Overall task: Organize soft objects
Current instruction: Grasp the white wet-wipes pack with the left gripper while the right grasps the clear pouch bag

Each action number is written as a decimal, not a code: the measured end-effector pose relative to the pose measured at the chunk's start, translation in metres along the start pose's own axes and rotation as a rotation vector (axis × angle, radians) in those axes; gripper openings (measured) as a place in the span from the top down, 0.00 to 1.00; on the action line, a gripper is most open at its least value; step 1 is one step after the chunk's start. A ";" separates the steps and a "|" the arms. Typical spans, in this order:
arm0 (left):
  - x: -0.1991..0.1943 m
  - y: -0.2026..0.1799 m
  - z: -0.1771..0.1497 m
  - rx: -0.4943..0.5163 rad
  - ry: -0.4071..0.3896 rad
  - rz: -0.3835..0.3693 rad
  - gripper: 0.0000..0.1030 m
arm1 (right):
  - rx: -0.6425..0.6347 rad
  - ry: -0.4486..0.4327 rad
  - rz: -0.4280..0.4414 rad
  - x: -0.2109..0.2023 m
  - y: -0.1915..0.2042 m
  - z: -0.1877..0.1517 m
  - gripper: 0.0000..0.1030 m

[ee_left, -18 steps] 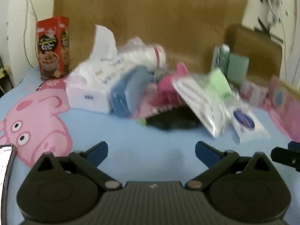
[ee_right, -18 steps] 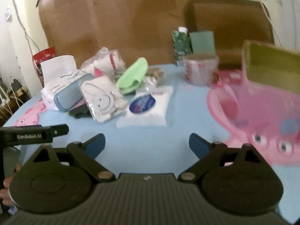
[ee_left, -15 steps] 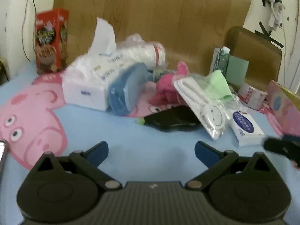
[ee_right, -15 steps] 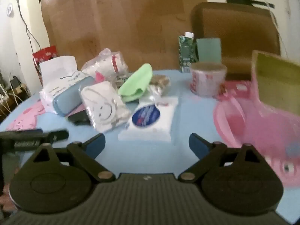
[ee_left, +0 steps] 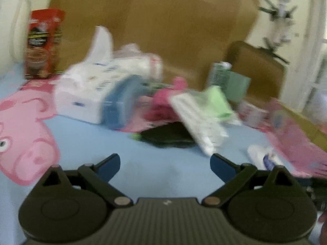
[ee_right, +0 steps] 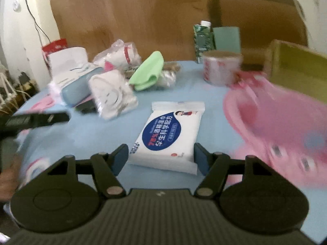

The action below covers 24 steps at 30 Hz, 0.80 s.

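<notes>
Sorting has barely started. The right tongs (ee_right: 161,157) are spread around the near end of the wet-wipes pack (ee_right: 170,133), which lies flat on the tabletop (ee_right: 98,134), not yet pinched. The left tongs (ee_left: 164,166) hover spread and empty; the pile (ee_left: 126,94) behind looks unsorted.

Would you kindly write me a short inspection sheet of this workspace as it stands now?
Surface: blue tablecloth with pink pig print.
Job's things: wet-wipe pack lies flat, its near end between the right claw fingers, contact unclear; tissue pack, green cloth and white smiley pouch heaped behind.
Clutter: red snack box, blue case, green carton, round tub, pink basket.
Grippers: left claw open and holding nothing; right claw open around the pack.
Cables: one wire on the left wall.
Surroundings: brown board and brown chair back behind.
</notes>
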<state>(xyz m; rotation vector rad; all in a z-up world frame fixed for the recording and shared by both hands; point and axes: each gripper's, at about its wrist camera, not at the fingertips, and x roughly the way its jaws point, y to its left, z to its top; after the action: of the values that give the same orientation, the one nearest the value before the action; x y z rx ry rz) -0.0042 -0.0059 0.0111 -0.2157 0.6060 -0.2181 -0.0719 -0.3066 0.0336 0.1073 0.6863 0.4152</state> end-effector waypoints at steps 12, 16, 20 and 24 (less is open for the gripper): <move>0.057 -0.144 -0.015 0.095 0.341 -0.399 0.46 | -0.128 -0.097 -0.065 -0.025 0.007 -0.040 0.37; 0.045 -0.162 -0.010 0.108 0.307 -0.377 0.46 | -0.110 -0.176 -0.061 -0.035 0.000 -0.039 0.51; 0.026 -0.185 0.014 0.130 0.213 -0.430 0.46 | -0.098 -0.303 -0.090 -0.061 -0.009 -0.025 0.51; 0.024 -0.234 0.035 0.202 0.123 -0.483 0.45 | -0.122 -0.418 -0.199 -0.084 -0.025 -0.004 0.51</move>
<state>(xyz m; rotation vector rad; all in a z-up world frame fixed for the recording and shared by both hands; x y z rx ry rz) 0.0027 -0.2308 0.0880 -0.1513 0.6424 -0.7594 -0.1239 -0.3638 0.0746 0.0085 0.2556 0.2315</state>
